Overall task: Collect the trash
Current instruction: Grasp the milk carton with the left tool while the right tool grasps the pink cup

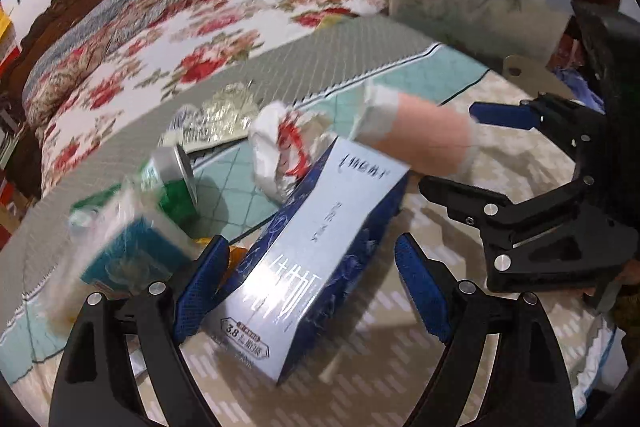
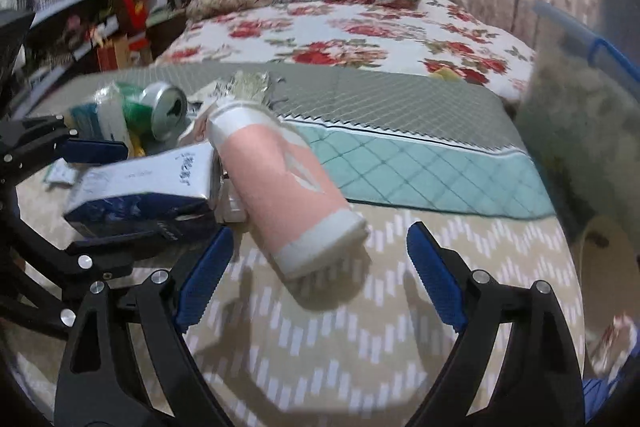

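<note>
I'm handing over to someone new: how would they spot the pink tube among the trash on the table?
Start at the cloth-covered table beside the floral bed. On its zigzag-patterned part lies a blue and silver carton; the pink tube lies on its side right against it. It alone is a round, pink cylinder with white bands at both ends.

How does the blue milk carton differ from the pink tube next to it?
The blue milk carton is a flat-sided box in dark blue and silver with printed text; the pink tube is a round cylinder, pink with white bands at both ends. The carton lies between the open pads of the left claw; the tube lies just ahead of the open right claw, not between its pads. Both lie on their sides on the patterned cloth.
</note>
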